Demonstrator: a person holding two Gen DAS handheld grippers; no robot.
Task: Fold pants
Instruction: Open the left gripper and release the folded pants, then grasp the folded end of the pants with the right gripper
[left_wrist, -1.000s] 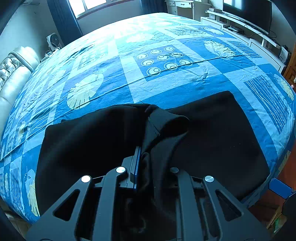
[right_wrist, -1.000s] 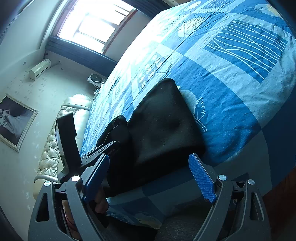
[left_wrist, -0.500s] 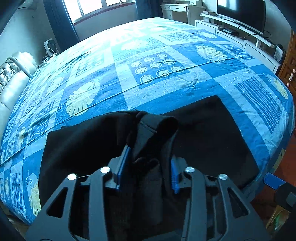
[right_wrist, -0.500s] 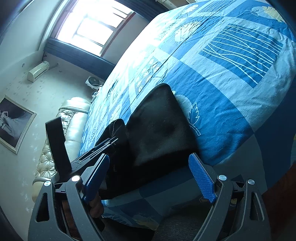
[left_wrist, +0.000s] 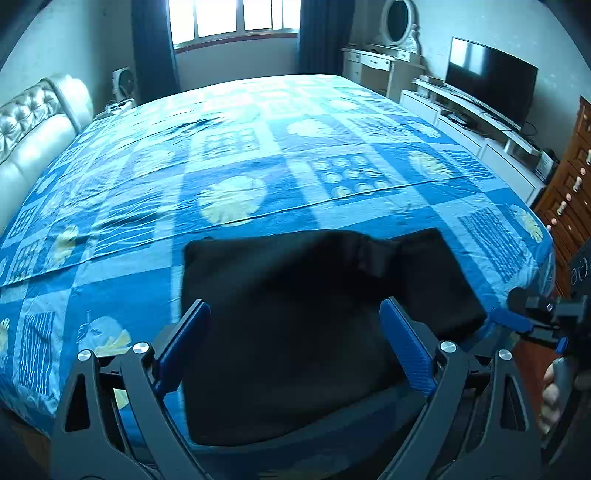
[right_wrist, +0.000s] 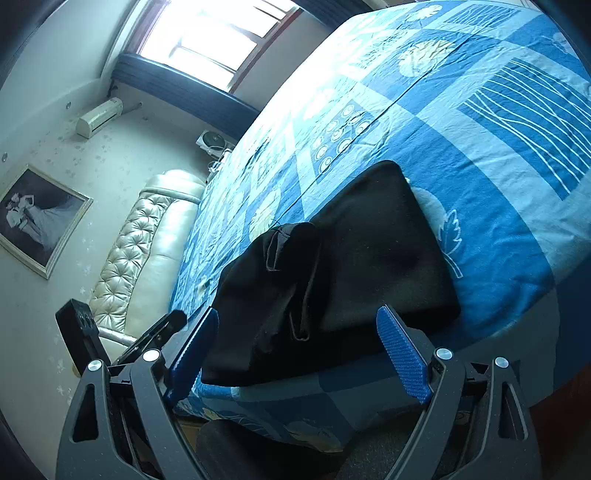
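The black pants (left_wrist: 314, 310) lie folded in a flat rectangle on the blue patterned bed (left_wrist: 258, 166), at its near edge. A small bump of cloth sits on the fold's far side. My left gripper (left_wrist: 295, 347) is open and empty, held just above the near part of the pants. In the right wrist view the pants (right_wrist: 351, 266) lie on the bed's corner, with a raised fold at their left end. My right gripper (right_wrist: 299, 354) is open and empty, off the bed's edge, in front of the pants. It also shows in the left wrist view (left_wrist: 517, 325).
A padded cream headboard (left_wrist: 33, 125) stands at the left. A TV (left_wrist: 491, 81) on a white low unit and a wooden dresser (left_wrist: 569, 199) stand at the right. A window (left_wrist: 232, 18) is at the far end.
My left gripper has opened and let go of the pants' fold, then pulled back and up. The cloth now lies flat. My right gripper stayed open, shifting slightly.
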